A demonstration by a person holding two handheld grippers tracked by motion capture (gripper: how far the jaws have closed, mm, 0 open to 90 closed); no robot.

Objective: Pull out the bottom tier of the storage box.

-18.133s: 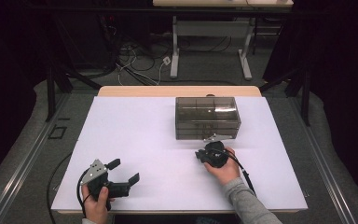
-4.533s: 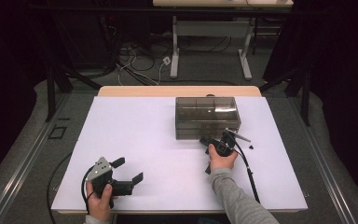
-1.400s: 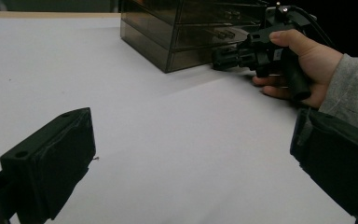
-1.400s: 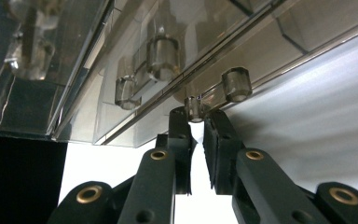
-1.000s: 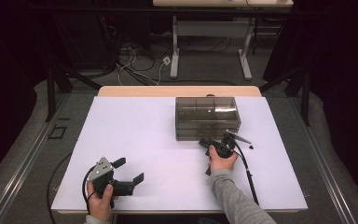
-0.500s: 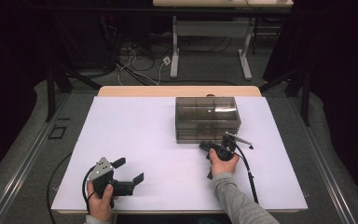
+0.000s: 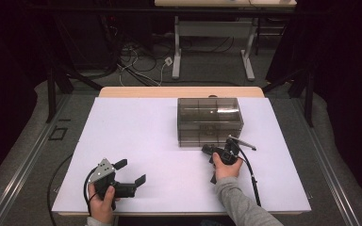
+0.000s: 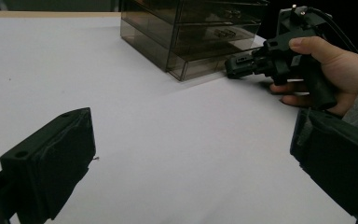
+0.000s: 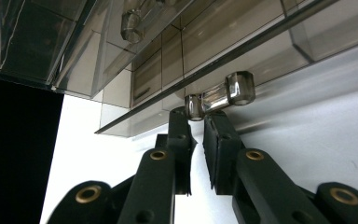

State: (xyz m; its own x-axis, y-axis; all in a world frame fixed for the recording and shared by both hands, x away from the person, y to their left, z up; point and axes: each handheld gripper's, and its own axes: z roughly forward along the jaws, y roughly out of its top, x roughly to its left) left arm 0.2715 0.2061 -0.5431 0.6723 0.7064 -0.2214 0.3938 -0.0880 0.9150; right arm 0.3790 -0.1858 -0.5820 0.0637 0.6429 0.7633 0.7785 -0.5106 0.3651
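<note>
A smoky see-through drawer box [image 7: 209,120] stands right of the middle of the white table [image 7: 136,127]. My right gripper [image 7: 206,149] lies low at the box's front, its jaws pointing at the bottom drawer. In the right gripper view the right gripper [image 9: 199,116] has its jaws nearly together, pinching the left end of the bottom drawer's clear handle [image 9: 219,95]. That drawer [image 8: 200,70] stands out a little from the box's face. My left gripper [image 7: 132,171] rests near the front left edge, open and holding nothing; in its own view the left gripper [image 8: 193,135] faces bare table.
A wooden strip [image 7: 179,92] edges the table's far side. Beyond it are desk legs and cables on the floor [image 7: 169,61]. The right gripper's cable [image 7: 250,179] trails toward the near edge. Small parts lie inside the box's upper drawers [image 8: 223,32].
The right hand has drawn back slightly toward the near edge with its jaws at the handle. The left hand has stayed put.
</note>
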